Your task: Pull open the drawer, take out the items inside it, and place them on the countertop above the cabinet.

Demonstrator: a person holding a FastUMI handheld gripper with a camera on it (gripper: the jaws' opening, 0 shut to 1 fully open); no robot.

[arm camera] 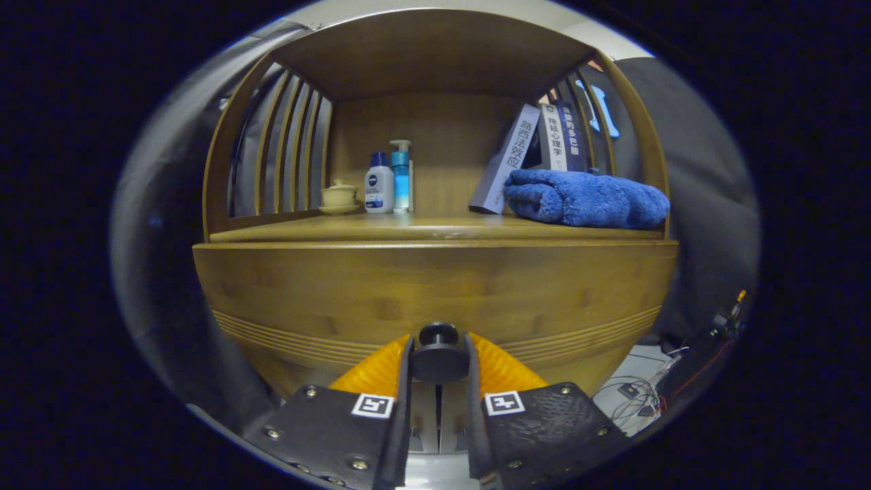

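Gripper (439, 357) fingers are closing in on the round black drawer knob (438, 354), one finger at each side and both appearing to press on it, so the opening is only as wide as the knob. The knob is sticking straight out toward the camera from the wide bamboo drawer front (435, 292), whose long axis is running left to right, and the drawer is sitting flush with the cabinet. Above it, the bamboo countertop (408, 228) is carrying a folded blue towel (585, 199) at the right, with several leaning books (537, 153) just behind it. Farther back on the left, a small cream lidded cup (339, 196), a white bottle (379, 186) and a blue pump bottle (401, 175) are standing upright together. Loose cables (643, 398) are lying on the floor to the right.
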